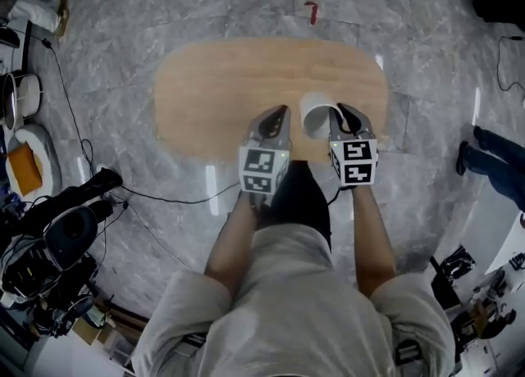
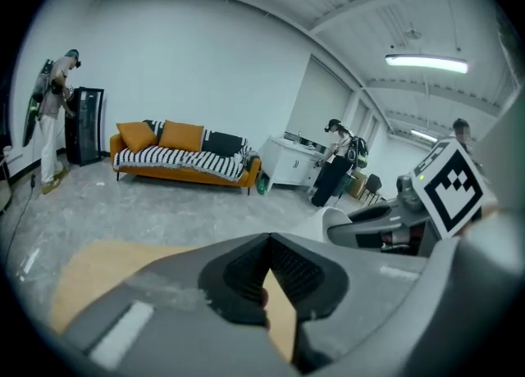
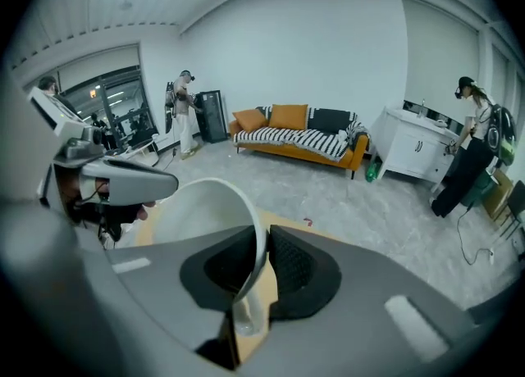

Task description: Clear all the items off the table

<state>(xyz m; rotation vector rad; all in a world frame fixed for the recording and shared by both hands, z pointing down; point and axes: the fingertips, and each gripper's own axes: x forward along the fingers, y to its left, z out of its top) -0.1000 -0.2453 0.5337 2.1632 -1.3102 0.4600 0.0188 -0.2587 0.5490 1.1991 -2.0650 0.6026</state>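
A white cup (image 1: 316, 115) hangs tilted over the near edge of the oval wooden table (image 1: 238, 80). My right gripper (image 1: 343, 117) is shut on it. In the right gripper view the cup's thin wall (image 3: 205, 211) runs between the two dark pads of my right gripper (image 3: 264, 244), its mouth turned left. My left gripper (image 1: 277, 118) hovers just left of the cup, apart from it. In the left gripper view my left gripper (image 2: 269, 244) has its tips together and nothing between them. The cup (image 2: 332, 221) shows there to the right.
The tabletop shows nothing but bare wood. A red mark (image 1: 312, 11) lies on the marble floor beyond it. Cables and camera gear (image 1: 57, 236) crowd the left floor. An orange sofa (image 2: 184, 154), a white cabinet (image 3: 414, 150) and standing people line the far walls.
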